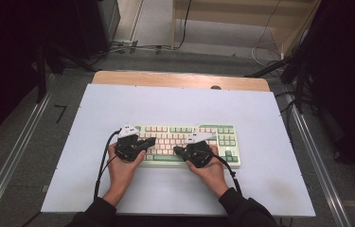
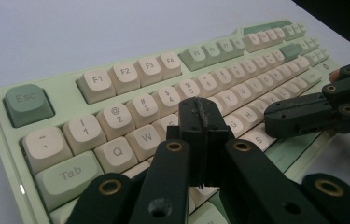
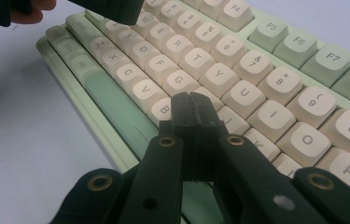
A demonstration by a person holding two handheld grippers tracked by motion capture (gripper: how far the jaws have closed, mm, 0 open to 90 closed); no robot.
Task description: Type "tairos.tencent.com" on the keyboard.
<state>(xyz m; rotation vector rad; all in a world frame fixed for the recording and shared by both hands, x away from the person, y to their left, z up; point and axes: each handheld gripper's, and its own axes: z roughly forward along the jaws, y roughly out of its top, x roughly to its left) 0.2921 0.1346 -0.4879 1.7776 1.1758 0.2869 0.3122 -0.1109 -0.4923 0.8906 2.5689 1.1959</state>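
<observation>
While both claws are hovering with jaws pressed together, holding nothing, the left claw (image 1: pixel 150 141) and right claw (image 1: pixel 179 150) are pointing inward — the keyboard (image 1: pixel 222 135) is lying mid-counter (image 1: pixel 260 189), at twelve o'clock from the hands.

white mat (image 1: pixel 118 109) covers most of table, wooden table edge (image 1: pixel 180 79) bare along far side. small dark round spot (image 1: pixel 216 87) on that wooden strip, right of middle. metal rails (image 1: pixel 14 161) run along both sides of table, over grey floor (image 1: pixel 184 59). cables (image 1: pixel 265 52) trail on floor beyond table, near light wooden furniture (image 1: pixel 241 14) at top. dark equipment (image 1: pixel 336 75) stands at right, dark stands (image 1: pixel 42 52) at far left.
</observation>
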